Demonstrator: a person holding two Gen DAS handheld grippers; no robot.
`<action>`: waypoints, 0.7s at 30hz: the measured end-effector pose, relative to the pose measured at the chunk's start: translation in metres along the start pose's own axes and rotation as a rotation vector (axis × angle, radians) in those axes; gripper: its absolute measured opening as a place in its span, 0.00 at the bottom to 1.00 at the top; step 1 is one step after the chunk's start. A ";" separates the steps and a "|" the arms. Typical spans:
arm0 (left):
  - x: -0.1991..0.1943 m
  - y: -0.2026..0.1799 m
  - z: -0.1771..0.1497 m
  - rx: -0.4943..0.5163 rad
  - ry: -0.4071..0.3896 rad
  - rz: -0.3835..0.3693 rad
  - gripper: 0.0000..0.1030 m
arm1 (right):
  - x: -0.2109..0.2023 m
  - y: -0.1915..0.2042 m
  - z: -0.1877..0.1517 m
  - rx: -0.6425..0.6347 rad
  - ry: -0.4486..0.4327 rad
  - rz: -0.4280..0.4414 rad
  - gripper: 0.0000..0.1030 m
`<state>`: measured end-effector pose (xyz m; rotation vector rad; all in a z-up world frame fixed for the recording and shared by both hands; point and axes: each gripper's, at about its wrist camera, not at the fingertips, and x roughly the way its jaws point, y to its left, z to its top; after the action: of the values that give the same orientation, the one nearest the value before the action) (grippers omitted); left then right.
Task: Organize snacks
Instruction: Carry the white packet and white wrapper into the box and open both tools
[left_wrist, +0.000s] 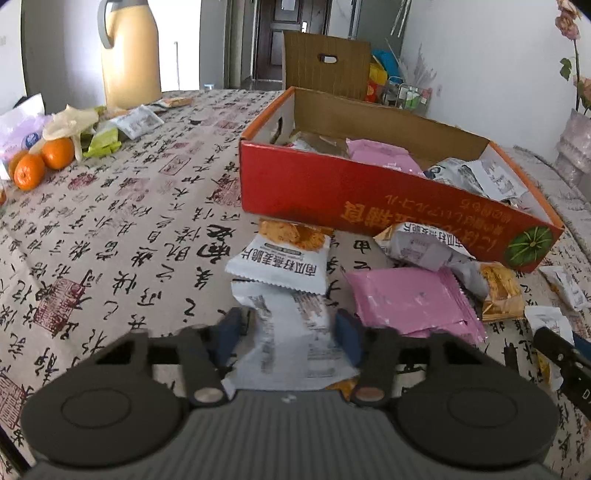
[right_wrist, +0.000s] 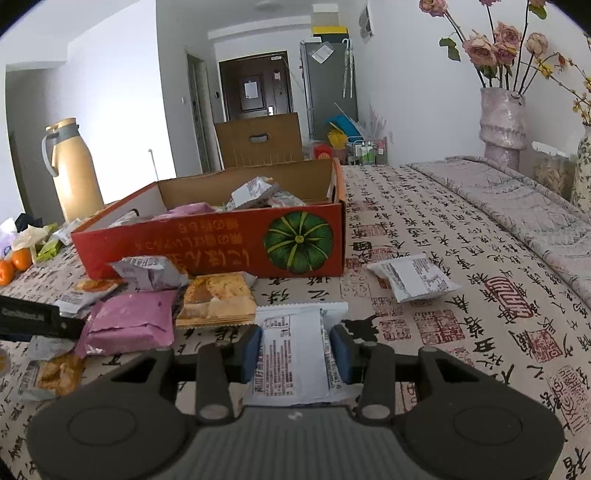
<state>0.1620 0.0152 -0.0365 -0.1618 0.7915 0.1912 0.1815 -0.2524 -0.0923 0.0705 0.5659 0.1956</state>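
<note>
The snack sorting can be judged partly done. Several packets, among them a pink one and some white ones, are already lying inside the red cardboard box, which is set open on the patterned tablecloth. A fair number are left outside it: an orange-and-white packet, a pink packet and a few crumpled ones are scattered along the box's near wall, and one more white packet lies on its own near the box's pumpkin-printed corner. The left gripper is seen with a white packet between its blue pads, which appear pressed against its sides (motion blur makes the contact hard to confirm). The right gripper is clamped on another white packet, its printed back turned upward. Both packets are held short of the box, so carrying them over and releasing them is judged to remain, followed by the loose ones.
</note>
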 end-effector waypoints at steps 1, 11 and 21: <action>-0.001 -0.001 -0.001 -0.003 -0.004 0.000 0.44 | 0.000 0.000 0.000 0.002 0.001 0.001 0.39; -0.028 0.007 -0.010 -0.013 -0.061 -0.013 0.40 | -0.001 -0.006 -0.001 0.041 -0.014 0.020 0.39; -0.059 0.017 -0.007 -0.020 -0.138 -0.053 0.40 | -0.001 -0.008 -0.001 0.049 -0.009 0.028 0.39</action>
<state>0.1127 0.0242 0.0003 -0.1862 0.6479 0.1578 0.1818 -0.2602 -0.0938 0.1265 0.5606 0.2084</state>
